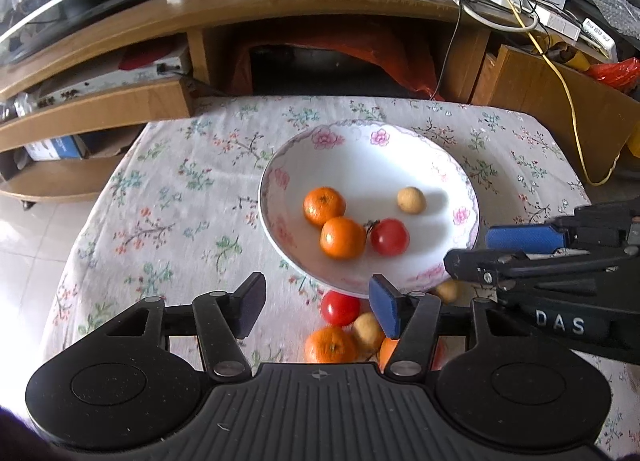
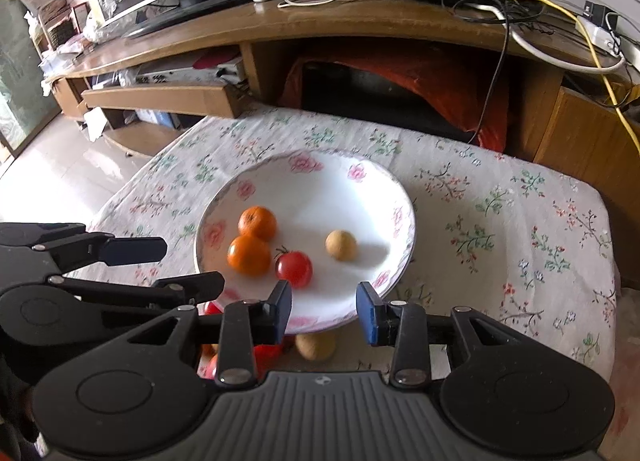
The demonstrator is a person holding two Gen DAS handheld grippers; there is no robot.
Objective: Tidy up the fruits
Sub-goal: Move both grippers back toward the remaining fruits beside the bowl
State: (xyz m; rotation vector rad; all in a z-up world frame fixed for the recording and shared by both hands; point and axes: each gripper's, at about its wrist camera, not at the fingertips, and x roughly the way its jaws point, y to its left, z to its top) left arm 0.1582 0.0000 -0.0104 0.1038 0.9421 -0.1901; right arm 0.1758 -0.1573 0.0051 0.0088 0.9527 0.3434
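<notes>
A white bowl with pink flowers (image 1: 400, 149) (image 2: 320, 181) stands on the floral tablecloth. It holds two oranges (image 1: 325, 205) (image 2: 249, 255), a red tomato (image 1: 389, 237) (image 2: 294, 268) and a small tan fruit (image 1: 411, 200) (image 2: 341, 245). Loose fruit lies in front of the bowl: a tomato (image 1: 340, 308), an orange (image 1: 330, 345) and tan fruits (image 1: 367, 331) (image 2: 315, 346). My left gripper (image 1: 318, 307) is open and empty above the loose fruit. My right gripper (image 2: 324, 311) is open and empty over the bowl's near rim.
A wooden TV stand (image 1: 280, 17) (image 2: 360, 25) with cables, a monitor and shelves runs behind the table. White tiled floor (image 1: 36, 245) (image 2: 60, 173) lies to the left. The table's edges (image 1: 560, 129) (image 2: 600, 197) fall away at right and left.
</notes>
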